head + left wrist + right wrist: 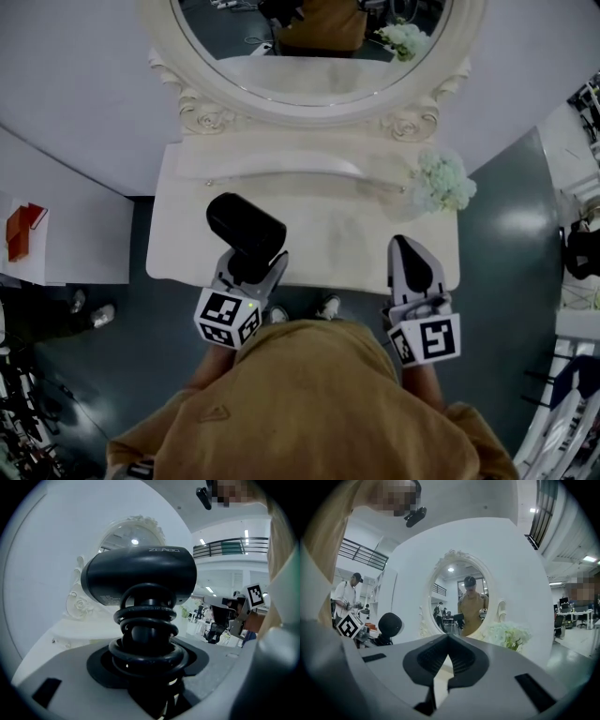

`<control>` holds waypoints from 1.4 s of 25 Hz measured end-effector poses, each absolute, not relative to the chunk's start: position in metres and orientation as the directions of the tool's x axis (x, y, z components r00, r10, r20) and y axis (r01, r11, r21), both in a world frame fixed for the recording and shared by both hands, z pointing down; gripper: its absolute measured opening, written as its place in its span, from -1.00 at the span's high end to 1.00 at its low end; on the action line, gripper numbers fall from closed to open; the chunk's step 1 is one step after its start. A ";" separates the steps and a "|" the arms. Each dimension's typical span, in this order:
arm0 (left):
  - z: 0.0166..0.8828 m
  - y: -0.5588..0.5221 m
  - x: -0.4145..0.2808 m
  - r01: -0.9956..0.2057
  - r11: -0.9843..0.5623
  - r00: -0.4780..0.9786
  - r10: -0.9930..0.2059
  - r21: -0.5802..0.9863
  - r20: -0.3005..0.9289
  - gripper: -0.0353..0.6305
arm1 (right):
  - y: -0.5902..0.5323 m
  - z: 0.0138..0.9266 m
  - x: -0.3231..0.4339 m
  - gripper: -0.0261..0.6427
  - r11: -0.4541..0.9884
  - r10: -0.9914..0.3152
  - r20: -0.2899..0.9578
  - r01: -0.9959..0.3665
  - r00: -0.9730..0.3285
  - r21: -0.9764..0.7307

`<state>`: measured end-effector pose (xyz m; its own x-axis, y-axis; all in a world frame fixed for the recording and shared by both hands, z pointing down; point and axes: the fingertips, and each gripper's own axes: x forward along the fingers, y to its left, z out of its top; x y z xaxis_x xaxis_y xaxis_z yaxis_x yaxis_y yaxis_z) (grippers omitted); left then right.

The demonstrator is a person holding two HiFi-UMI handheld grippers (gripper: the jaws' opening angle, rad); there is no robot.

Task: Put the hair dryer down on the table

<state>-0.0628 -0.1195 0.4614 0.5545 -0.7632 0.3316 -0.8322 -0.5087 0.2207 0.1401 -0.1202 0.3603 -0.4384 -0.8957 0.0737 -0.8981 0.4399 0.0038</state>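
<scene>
Now left gripper [253, 264] tilted downward, gripping hair dryer [246, 223] over table [347, 234].

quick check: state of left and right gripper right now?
Left gripper: closed on the hair dryer, held by its handle.
Right gripper: fingers closed, nothing between them.

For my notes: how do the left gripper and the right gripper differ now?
The left gripper grips the black hair dryer; the right gripper holds nothing. The left gripper's jaws stand apart around its handle; the right gripper's meet at the tips. Both reach over the table.
</scene>
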 end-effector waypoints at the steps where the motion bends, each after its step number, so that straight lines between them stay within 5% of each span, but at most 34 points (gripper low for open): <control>1: 0.467 -0.121 -0.061 -0.830 -0.510 0.558 -0.755 0.226 0.344 0.12 | -0.118 0.362 0.140 0.91 0.435 -0.898 0.079 -0.900 -0.433 0.004; 7: 0.502 -0.132 -0.047 -0.805 -0.517 0.593 -0.698 0.291 0.402 0.12 | -0.107 0.368 0.141 0.91 0.407 -0.909 0.106 -0.913 -0.404 0.005; 24: 0.614 -0.161 -0.017 -0.783 -0.589 0.548 -0.500 0.201 0.671 0.12 | -0.086 0.377 0.153 0.91 0.338 -0.935 0.115 -0.941 -0.336 -0.003; 35: 0.632 -0.191 0.005 -0.753 -0.651 0.496 -0.458 0.102 0.738 0.12 | -0.082 0.380 0.163 0.91 0.315 -0.942 0.120 -0.949 -0.313 -0.006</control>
<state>0.0050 -0.1907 0.6322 0.4957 -0.4578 0.7380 -0.7526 -0.6505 0.1019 0.1625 -0.0824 0.3796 -0.3132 -0.9421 0.1197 -0.9491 0.3148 -0.0063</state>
